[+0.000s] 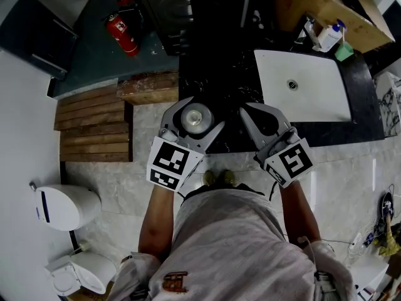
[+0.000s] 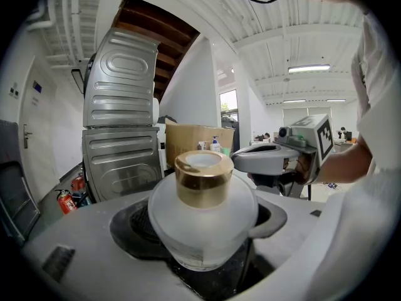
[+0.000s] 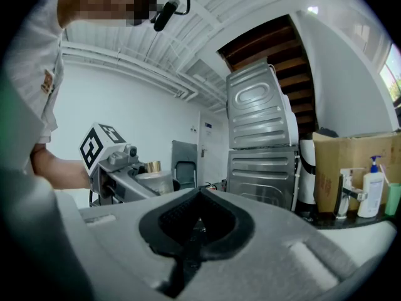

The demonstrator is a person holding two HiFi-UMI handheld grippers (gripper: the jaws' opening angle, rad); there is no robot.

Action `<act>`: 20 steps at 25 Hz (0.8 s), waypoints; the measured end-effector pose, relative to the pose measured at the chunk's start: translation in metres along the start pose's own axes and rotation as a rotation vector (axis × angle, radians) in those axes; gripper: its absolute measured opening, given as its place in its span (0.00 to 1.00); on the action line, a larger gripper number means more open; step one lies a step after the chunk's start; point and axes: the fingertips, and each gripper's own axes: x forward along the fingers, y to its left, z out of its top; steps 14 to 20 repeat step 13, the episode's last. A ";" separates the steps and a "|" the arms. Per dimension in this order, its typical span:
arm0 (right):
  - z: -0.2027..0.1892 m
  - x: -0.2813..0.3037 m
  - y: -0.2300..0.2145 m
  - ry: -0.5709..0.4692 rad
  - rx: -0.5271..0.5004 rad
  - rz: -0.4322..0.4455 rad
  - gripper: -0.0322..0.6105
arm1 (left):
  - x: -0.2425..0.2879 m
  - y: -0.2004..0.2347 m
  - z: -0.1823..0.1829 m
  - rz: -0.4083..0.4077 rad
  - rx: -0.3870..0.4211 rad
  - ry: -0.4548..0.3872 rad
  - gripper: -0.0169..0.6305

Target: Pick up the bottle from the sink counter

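A round frosted bottle [image 1: 196, 118] with a gold cap [image 2: 203, 177] sits between the jaws of my left gripper [image 1: 195, 110], which is shut on its wide body. In the left gripper view the bottle [image 2: 202, 221] stands upright and fills the gap of that gripper [image 2: 202, 256]. It is held over the near edge of the black sink counter [image 1: 219, 80]. My right gripper [image 1: 252, 110] is just to the right of it, shut with nothing in it. In the right gripper view that gripper [image 3: 191, 231] shows its pads closed together.
A white sink basin [image 1: 307, 86] is set into the counter at the right, with a pump bottle [image 1: 329, 36] and a cardboard box [image 1: 326, 5] behind it. A stacked washer and dryer [image 2: 119, 137] stand beyond the counter. A fire extinguisher [image 1: 122, 33], a wooden platform [image 1: 94, 127] and a toilet [image 1: 66, 205] lie left.
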 end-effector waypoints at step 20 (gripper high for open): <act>-0.001 0.000 0.002 0.002 -0.001 -0.003 0.05 | -0.001 0.000 -0.004 -0.005 -0.001 0.002 0.54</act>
